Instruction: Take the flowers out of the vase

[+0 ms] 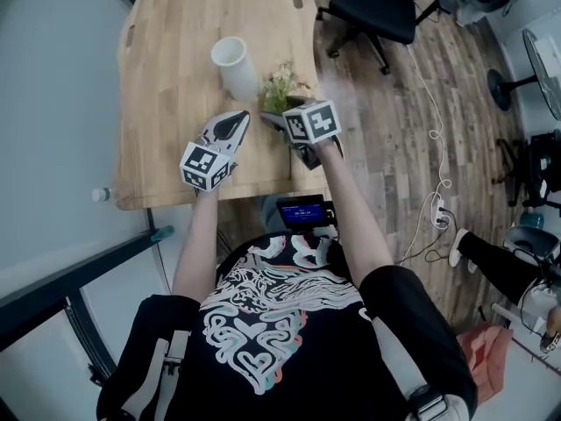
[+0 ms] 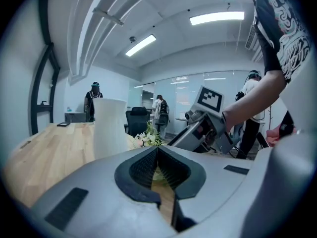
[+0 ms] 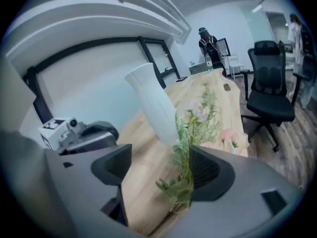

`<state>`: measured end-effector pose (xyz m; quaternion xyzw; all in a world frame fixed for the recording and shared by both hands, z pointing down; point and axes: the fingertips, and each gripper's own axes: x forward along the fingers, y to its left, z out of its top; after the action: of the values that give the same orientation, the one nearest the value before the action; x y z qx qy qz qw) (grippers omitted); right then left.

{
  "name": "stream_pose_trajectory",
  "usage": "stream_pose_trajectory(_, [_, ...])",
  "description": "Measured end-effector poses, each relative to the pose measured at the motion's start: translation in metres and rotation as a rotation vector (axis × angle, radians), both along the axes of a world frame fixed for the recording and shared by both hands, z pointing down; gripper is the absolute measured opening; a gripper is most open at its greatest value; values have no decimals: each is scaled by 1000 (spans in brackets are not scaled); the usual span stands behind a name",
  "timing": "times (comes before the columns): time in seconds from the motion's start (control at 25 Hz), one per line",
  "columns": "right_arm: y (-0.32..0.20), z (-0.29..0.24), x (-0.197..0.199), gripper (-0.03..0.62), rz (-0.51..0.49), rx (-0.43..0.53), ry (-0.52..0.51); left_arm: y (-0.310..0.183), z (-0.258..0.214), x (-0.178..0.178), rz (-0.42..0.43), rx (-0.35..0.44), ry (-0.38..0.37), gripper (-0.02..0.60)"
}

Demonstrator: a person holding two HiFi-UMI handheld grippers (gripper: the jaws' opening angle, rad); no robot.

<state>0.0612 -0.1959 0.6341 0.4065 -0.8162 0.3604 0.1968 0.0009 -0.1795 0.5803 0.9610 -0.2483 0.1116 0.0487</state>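
Bright, even office light fills all three views. In the left gripper view two ceiling strip lights (image 2: 216, 18) glow white at eleven and one o'clock, slightly blown out. Both gripper views bend straight lines hard toward the rim and darken to black at the corners. The right gripper view is soft overall, and the flowers (image 3: 190, 133) close to the lens are smeared. The head view is sharper, its worktop (image 1: 175, 68) evenly lit with only faint, soft shadows.
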Motion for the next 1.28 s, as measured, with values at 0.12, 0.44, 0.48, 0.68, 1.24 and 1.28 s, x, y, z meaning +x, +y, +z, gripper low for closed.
stream_pose_trajectory(0.12, [3, -22, -1, 331, 27, -27, -187, 5, 13, 20, 72, -9, -9, 4])
stream_pose_trajectory(0.44, [-3, -44, 20, 329, 84, 170, -102, -7, 14, 10, -33, -57, 57, 3])
stream_pose_trajectory(0.48, [-3, -48, 20, 330, 78, 190, -114, -10, 10, 6, -48, -54, 60, 3])
stream_pose_trajectory(0.68, [9, -65, 29, 321, 71, 270, -97, -12, -22, -18, -106, -28, 56, 3])
stream_pose_trajectory(1.24, [105, -170, 64, 3, 220, 580, 93, 57, -99, -54, -242, 88, 79, 3])
stream_pose_trajectory(1.28, [111, -174, 63, 3, 213, 586, 88, 61, -103, -56, -259, 100, 82, 3])
